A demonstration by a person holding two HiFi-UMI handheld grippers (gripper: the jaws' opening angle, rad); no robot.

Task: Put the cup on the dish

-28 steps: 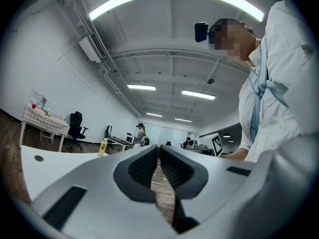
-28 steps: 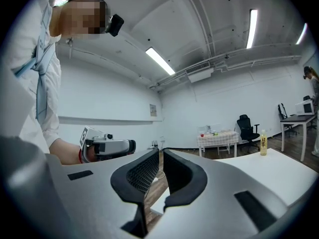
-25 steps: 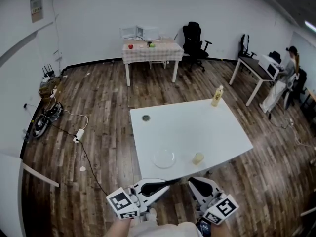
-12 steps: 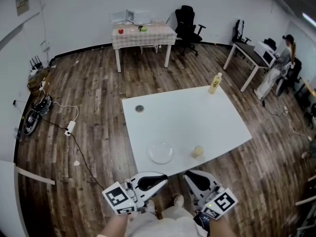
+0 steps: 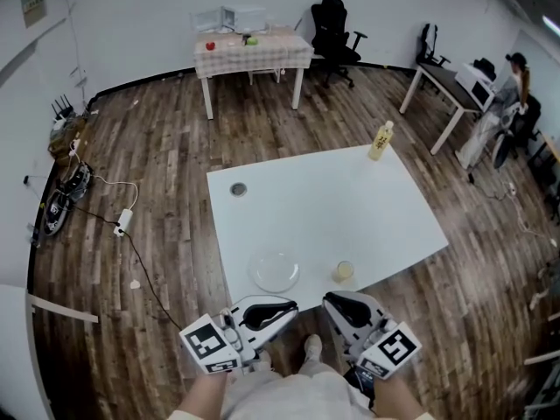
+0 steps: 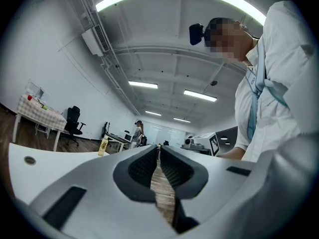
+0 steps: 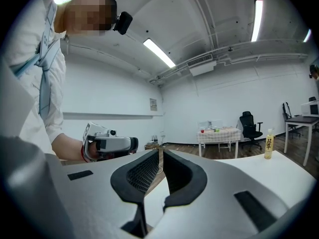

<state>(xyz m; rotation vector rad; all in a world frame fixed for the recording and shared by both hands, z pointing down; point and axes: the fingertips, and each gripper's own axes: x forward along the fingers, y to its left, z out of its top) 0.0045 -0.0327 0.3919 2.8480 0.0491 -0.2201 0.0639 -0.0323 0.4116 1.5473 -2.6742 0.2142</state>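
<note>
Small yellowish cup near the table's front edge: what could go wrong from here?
The small yellowish cup stands near the edge of the white table; the right hand-held gripper, jaws shut, could knock it off. The clear glass dish is hard to see, so the cup might land on its rim and tilt.

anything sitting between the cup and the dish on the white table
Nothing. In the head view the cup and the dish stand apart near the front edge, with only bare white table between them.
</note>
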